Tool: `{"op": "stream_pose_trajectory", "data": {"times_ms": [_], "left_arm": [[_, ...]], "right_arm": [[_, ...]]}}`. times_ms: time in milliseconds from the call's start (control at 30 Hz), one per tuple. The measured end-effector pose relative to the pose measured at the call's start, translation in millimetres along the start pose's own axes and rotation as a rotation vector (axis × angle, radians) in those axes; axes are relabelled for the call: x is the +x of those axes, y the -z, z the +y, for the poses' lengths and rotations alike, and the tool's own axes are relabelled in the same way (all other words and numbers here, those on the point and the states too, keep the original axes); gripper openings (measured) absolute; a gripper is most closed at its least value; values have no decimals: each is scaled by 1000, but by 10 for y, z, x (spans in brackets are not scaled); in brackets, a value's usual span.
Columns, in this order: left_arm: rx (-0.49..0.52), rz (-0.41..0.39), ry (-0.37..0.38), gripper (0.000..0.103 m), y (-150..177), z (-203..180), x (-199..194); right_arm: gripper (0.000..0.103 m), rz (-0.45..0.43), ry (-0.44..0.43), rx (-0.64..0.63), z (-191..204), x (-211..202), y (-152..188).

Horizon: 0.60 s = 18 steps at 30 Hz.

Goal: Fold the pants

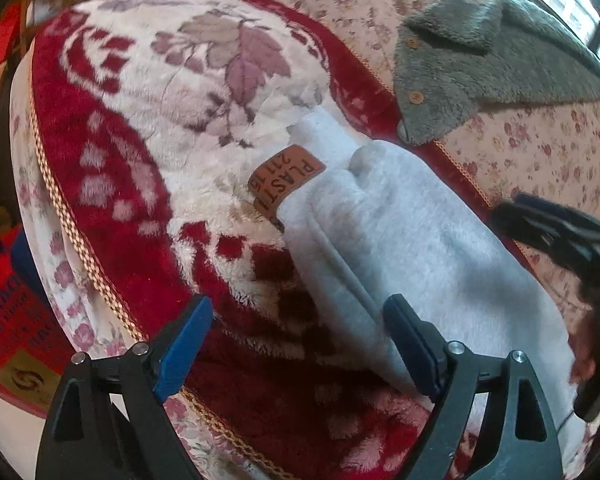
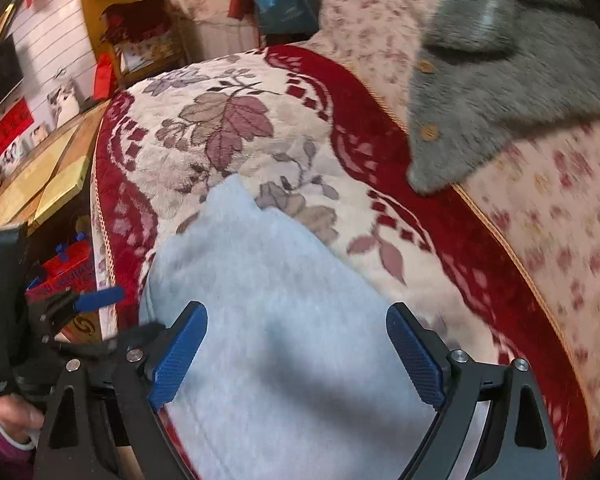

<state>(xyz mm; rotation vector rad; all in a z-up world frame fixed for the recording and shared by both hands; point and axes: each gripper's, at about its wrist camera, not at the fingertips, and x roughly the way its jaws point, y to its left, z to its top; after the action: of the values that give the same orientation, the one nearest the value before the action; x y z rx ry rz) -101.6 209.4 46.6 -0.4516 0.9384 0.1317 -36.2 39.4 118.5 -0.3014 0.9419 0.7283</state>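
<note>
Light grey fleece pants (image 1: 412, 240) lie lengthwise on a red and cream floral blanket (image 1: 172, 112), with a brown leather label (image 1: 286, 182) at the far end. My left gripper (image 1: 298, 336) is open and empty, hovering over the pants' near left edge. The right gripper shows at the right edge of this view (image 1: 560, 236). In the right wrist view the pants (image 2: 284, 320) fill the lower middle. My right gripper (image 2: 296, 346) is open and empty just above them. The left gripper shows at the left edge (image 2: 60, 304).
A grey fuzzy buttoned jacket (image 1: 480, 64) lies on the floral sofa (image 1: 540, 152) behind the blanket, also in the right wrist view (image 2: 492, 92). A red box (image 1: 16, 332) sits on the floor to the left. A wooden table (image 2: 40, 176) stands to the left.
</note>
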Motion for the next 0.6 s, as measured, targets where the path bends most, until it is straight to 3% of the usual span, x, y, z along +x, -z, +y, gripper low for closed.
{"op": "stream_pose_trajectory", "data": {"times_ms": [133,367,500,600], "left_arm": [[-36,-24,22,88,-8,72,-62],[-77,52,26,90,-22,67,187],[-73,62,-4,100,-45,-86,361],[-83,37,-25,103,-70,-167,415]], "right_arm": [[94,56,-67,-26,-2,353,-211],[96,145,-128,-84,-21,836,-299],[103,160,-163,-33,-113,1047,-227],[103,171,-269,80,-308,1182,-143]]}}
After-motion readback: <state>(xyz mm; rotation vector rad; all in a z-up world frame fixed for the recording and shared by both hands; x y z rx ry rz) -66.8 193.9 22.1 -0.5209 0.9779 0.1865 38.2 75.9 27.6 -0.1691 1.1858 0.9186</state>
